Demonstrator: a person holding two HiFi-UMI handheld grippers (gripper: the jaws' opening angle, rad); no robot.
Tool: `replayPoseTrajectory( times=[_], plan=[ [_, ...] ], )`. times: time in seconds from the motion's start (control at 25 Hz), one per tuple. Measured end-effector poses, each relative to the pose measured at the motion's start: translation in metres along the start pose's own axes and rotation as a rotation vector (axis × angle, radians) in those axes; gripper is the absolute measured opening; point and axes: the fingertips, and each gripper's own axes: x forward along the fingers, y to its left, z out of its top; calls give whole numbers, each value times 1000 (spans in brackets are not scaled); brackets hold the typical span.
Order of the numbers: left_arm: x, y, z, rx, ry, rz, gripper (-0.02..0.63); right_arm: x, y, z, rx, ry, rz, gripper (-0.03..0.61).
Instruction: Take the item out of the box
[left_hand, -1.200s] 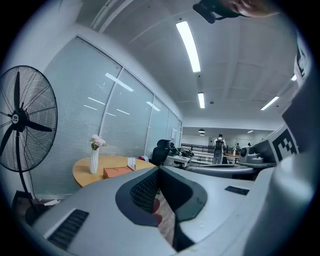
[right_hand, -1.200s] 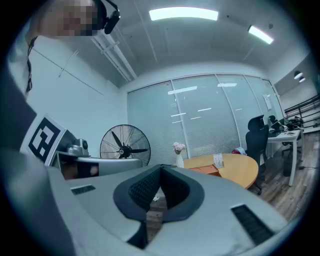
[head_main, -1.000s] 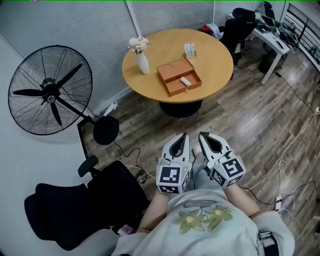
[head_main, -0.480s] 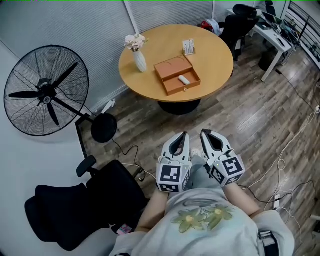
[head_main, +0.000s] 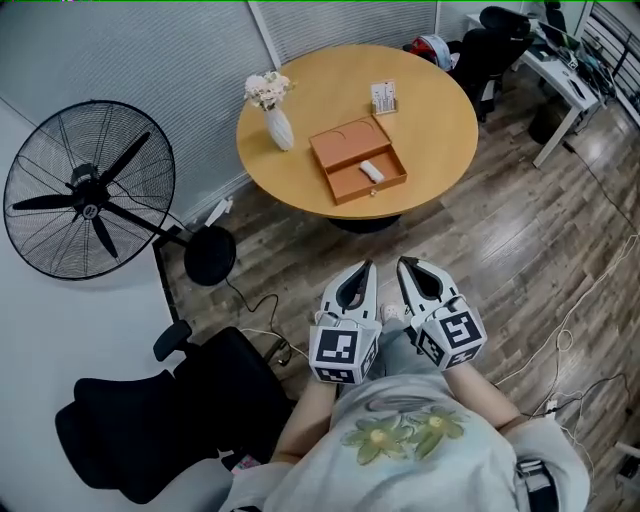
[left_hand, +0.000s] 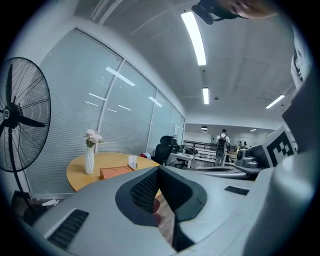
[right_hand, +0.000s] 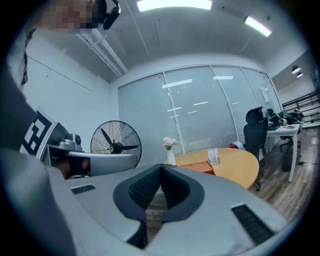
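Note:
An open orange box (head_main: 356, 160) lies on the round wooden table (head_main: 440, 130), far ahead of me. A small white item (head_main: 371, 170) rests in its front half. Both grippers are held close to the person's body, side by side above the floor, well short of the table. The left gripper (head_main: 367, 268) is shut with nothing in it, and its jaws meet in the left gripper view (left_hand: 159, 168). The right gripper (head_main: 404, 265) is also shut and empty (right_hand: 161, 167). The box appears small and distant in the left gripper view (left_hand: 116, 172) and in the right gripper view (right_hand: 196, 167).
A white vase of flowers (head_main: 277, 122) and a small card stand (head_main: 382, 97) share the table. A large standing fan (head_main: 88, 192) is at the left, and a black office chair (head_main: 170, 415) at the lower left. Cables trail over the wooden floor (head_main: 520, 240). Desks and chairs stand at the far right.
The head view has shifted slightly, so the table and fan sit a little differently in the frame. Both grippers stay shut and side by side in front of the body.

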Motion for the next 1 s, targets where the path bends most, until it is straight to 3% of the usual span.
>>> replayPoseTrajectory(
  times=[0.44, 0.72, 1.0],
  plan=[
    [97, 17, 24, 61, 16, -4, 3, 71, -68, 24, 13, 6, 50, 5],
    [149, 35, 32, 14, 17, 68, 3, 105, -106, 36, 7, 14, 105, 5],
    [167, 54, 40, -57, -17, 127, 2, 130, -124, 35, 0, 36, 152, 5]
  ],
)
